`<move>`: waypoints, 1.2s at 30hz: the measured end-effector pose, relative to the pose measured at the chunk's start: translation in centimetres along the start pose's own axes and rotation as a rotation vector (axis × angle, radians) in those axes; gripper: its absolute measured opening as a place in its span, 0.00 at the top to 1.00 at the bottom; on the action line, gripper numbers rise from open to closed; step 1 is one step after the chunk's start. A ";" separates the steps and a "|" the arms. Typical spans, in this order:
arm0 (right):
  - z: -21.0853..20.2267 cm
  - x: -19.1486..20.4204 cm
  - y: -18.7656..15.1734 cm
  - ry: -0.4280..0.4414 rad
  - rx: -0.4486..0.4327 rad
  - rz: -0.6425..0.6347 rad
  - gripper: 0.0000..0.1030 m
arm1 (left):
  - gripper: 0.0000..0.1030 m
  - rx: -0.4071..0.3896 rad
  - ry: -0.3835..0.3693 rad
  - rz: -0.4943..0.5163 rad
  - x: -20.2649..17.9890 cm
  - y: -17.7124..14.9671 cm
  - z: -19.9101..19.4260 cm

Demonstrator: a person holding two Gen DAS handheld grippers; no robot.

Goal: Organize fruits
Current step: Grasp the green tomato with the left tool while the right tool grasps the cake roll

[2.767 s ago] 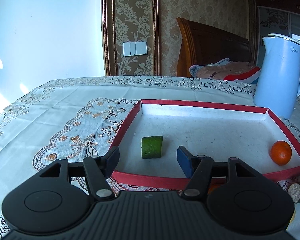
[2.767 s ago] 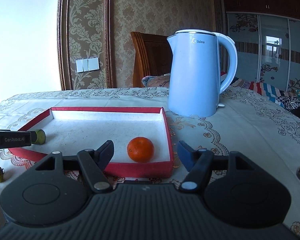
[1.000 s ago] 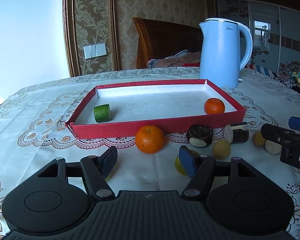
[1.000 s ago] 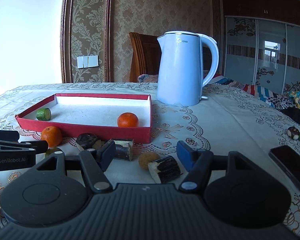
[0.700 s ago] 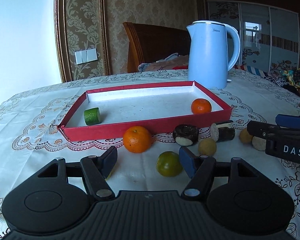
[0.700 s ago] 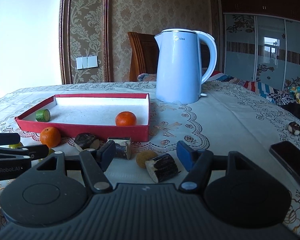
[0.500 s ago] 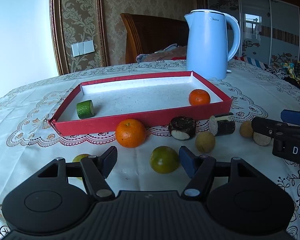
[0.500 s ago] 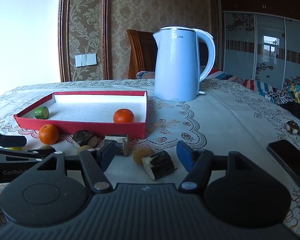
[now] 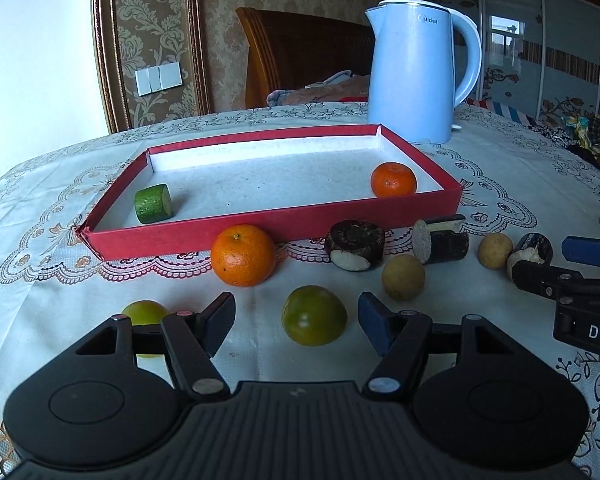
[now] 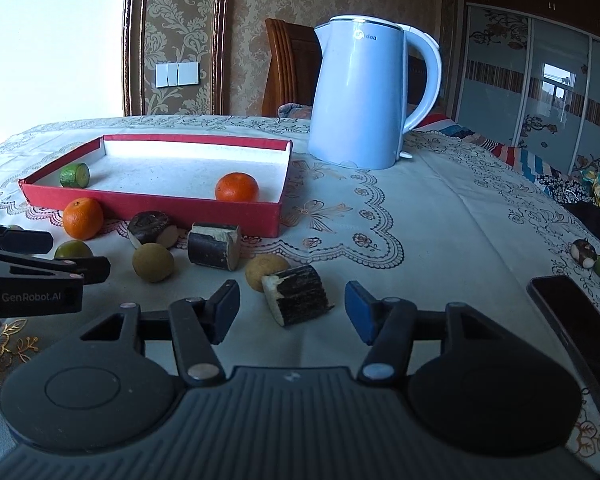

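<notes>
While both grippers' fingers gape empty, a dark-green round fruit [image 9: 314, 315] rests.

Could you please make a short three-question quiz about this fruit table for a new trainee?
1. True or false: the red tray holds two items.
2. What lies between the right gripper fingers?
3. The left gripper faces: A) a green fruit, B) the kettle.

Key: 1. True: a green chunk and a small orange. 2. A dark-skinned cut piece, not yet gripped. 3. A.
</notes>
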State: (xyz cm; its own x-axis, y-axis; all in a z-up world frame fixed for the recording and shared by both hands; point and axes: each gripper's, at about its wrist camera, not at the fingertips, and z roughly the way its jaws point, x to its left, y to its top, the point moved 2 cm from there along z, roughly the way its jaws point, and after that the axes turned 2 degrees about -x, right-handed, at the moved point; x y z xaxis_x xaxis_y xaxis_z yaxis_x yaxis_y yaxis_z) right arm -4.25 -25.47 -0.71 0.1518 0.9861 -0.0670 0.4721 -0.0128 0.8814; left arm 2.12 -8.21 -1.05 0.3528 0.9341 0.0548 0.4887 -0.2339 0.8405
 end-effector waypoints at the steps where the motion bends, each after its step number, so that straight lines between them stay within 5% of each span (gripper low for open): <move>1: 0.2 -0.1 0.1 0.001 0.009 -0.006 0.44 | 0.34 0.002 0.002 -0.001 0.0 0.0 0.0; 8: 1.5 -0.1 0.6 0.025 0.063 -0.080 0.59 | 0.34 0.017 0.006 -0.020 0.2 0.1 0.3; 18: 2.0 -0.1 0.6 0.031 0.071 -0.093 0.64 | 0.40 0.029 0.000 -0.026 0.2 0.1 0.6; 36: 1.8 -0.2 0.4 0.051 0.056 -0.095 0.70 | 0.68 0.022 -0.025 -0.024 0.0 0.0 0.4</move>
State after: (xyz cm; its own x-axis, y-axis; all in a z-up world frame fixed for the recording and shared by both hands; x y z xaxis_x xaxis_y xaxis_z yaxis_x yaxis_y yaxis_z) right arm -2.53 -26.01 -1.17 0.0599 0.9905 -0.1240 0.5304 0.0736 0.8445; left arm 2.43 -8.35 -1.25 0.3608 0.9324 0.0213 0.5142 -0.2180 0.8295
